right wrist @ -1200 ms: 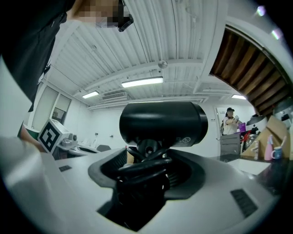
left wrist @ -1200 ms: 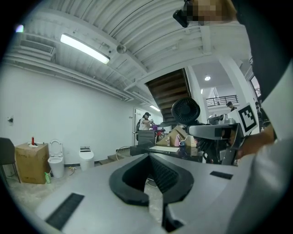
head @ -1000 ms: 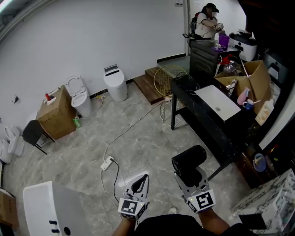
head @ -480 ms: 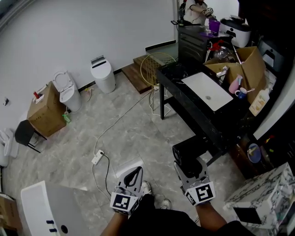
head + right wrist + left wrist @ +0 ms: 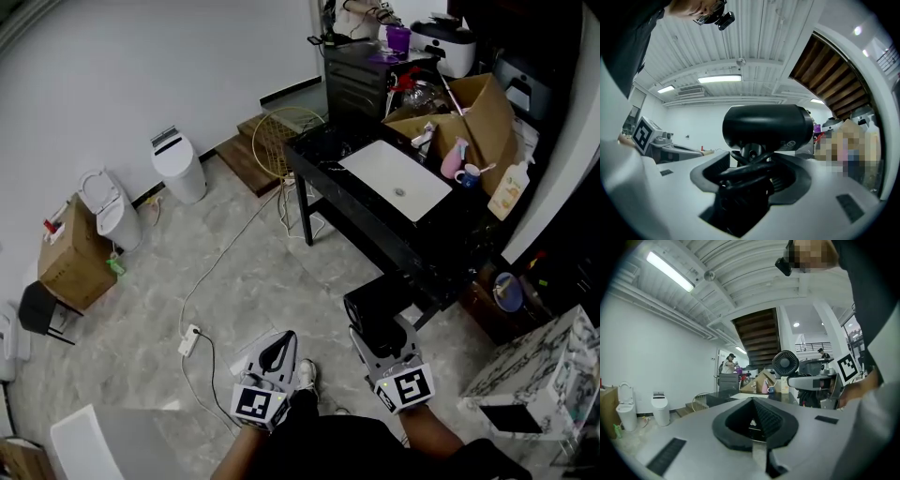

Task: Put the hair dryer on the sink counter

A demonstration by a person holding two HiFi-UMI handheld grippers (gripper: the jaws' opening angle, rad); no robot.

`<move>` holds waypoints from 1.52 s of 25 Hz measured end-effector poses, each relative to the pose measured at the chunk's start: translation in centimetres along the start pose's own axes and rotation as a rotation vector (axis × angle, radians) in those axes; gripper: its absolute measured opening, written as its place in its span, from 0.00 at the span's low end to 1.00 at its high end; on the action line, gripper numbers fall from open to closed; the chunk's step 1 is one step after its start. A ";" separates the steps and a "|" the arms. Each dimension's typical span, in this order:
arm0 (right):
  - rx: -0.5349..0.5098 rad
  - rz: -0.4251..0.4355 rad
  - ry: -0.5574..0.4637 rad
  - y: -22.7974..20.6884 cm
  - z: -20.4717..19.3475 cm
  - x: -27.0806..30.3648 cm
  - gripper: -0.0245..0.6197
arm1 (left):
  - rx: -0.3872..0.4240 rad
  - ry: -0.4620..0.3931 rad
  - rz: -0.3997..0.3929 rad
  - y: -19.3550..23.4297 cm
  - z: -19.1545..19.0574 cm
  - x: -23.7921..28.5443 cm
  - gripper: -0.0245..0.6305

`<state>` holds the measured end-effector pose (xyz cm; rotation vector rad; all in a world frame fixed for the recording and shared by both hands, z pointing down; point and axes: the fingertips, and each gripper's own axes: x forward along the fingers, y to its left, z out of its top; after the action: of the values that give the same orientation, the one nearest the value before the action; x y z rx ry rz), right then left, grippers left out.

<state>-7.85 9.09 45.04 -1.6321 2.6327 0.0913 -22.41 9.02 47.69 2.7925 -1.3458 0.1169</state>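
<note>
The hair dryer (image 5: 766, 126) is not on the counter (image 5: 370, 225) yet. It rides in the right gripper (image 5: 379, 337), whose jaws clamp its handle (cord looped around it), with the black barrel lying crosswise above them. The left gripper (image 5: 278, 354) has its jaws closed on nothing. The dark counter with its white sink (image 5: 395, 179) lies just ahead of the dryer and slightly right, nearer the right hand, so I judge a short forward reach comes next
</note>
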 end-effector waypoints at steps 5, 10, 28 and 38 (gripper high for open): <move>0.003 -0.071 0.007 -3.0 -0.3 1.9 0.44 | 0.009 0.003 -0.078 1.0 0.8 4.5 0.03; -0.006 -0.152 0.022 -6.0 -0.2 3.7 0.44 | 0.009 -0.009 -0.154 2.0 2.0 8.4 0.03; -0.034 -0.374 0.024 -11.2 -0.6 11.2 0.44 | 0.020 -0.017 -0.382 9.1 2.8 19.6 0.03; -0.044 -0.468 0.015 -13.4 -0.2 12.8 0.44 | 0.020 -0.020 -0.465 10.3 3.4 23.4 0.03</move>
<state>-1.49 -8.30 44.03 -2.2164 2.1959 0.1191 -15.73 -15.84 46.30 3.0382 -0.6676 0.0854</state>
